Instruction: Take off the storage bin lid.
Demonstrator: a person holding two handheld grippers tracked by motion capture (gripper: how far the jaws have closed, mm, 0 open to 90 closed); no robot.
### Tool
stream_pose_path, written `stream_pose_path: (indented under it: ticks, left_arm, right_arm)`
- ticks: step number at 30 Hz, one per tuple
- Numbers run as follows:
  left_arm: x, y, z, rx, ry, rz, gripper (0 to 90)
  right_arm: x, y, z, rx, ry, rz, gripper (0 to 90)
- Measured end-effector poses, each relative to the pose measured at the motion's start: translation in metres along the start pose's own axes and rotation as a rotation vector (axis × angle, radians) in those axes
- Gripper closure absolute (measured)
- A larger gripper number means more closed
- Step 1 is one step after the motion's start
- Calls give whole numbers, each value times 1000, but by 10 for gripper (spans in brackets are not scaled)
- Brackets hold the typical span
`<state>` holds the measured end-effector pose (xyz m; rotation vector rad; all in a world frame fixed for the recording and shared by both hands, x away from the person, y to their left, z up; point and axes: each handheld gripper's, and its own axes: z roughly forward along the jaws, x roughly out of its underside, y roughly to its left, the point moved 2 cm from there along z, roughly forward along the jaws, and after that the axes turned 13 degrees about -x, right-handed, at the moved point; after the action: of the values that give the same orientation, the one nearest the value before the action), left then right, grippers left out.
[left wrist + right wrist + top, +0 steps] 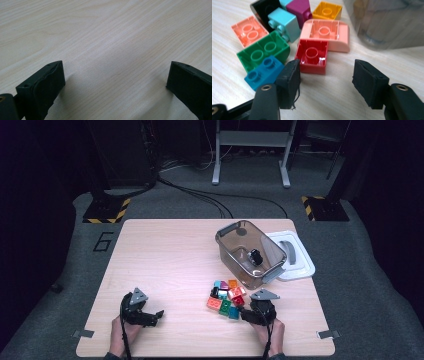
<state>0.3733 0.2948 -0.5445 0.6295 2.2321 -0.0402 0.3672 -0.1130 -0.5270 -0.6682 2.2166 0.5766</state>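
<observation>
Red and glossy, the square brick [312,59] lies hollow side up on the table [165,265], its single round tube showing, just ahead of the right tool [325,75]. That tool's black, rough-edged pads stand apart with bare wood between them; the left pad sits just beside the brick's near corner, and nothing is gripped. Around the red brick lies a tight cluster of smooth plastic pieces: a pale pink brick [329,33] with a rounded end touching its far side, a green brick [263,51] and a blue studded brick [263,72] to its left, then a salmon brick [249,30], a light turquoise brick [284,23], a magenta brick [299,8], an orange brick [327,10] and a black piece [263,7]. Just beyond stands a smoky translucent bin [250,252] with a white lid [295,255] beside it. The left tool [113,77] hangs released, jaws wide over pale wood grain.
</observation>
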Motion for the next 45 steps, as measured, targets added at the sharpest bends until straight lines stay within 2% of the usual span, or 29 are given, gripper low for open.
stream_pose_path:
  ticks: [6,11,18,20,27,30,33,39,45]
  left_arm:
    - [0,0,0,-1,-4,-2,14]
    - [0,0,0,-2,-4,-3,14]
    - [0,0,0,-1,-5,-3,14]
    - [0,0,0,-1,-4,-2,14]
    - [0,0,0,-2,-5,-4,14]
    - [0,0,0,-2,-4,-3,14]
    - [0,0,0,-1,-5,-3,14]
    - [0,0,0,-1,-4,-2,13]
    - [0,0,0,-1,-4,-3,13]
  right_arm:
    - [-8,6,5,-21,-18,14,372]
    - [-12,8,14,-14,-8,36,382]
    - [-8,12,20,3,36,13,545]
    - [-8,12,19,7,33,7,575]
    - [-11,12,10,1,18,-9,587]
    - [-13,14,5,-13,11,-24,587]
    - [-16,15,0,-33,5,-19,588]
    - [-28,18,-3,-57,18,-44,588]
    - [-45,26,-3,-87,36,-75,588]
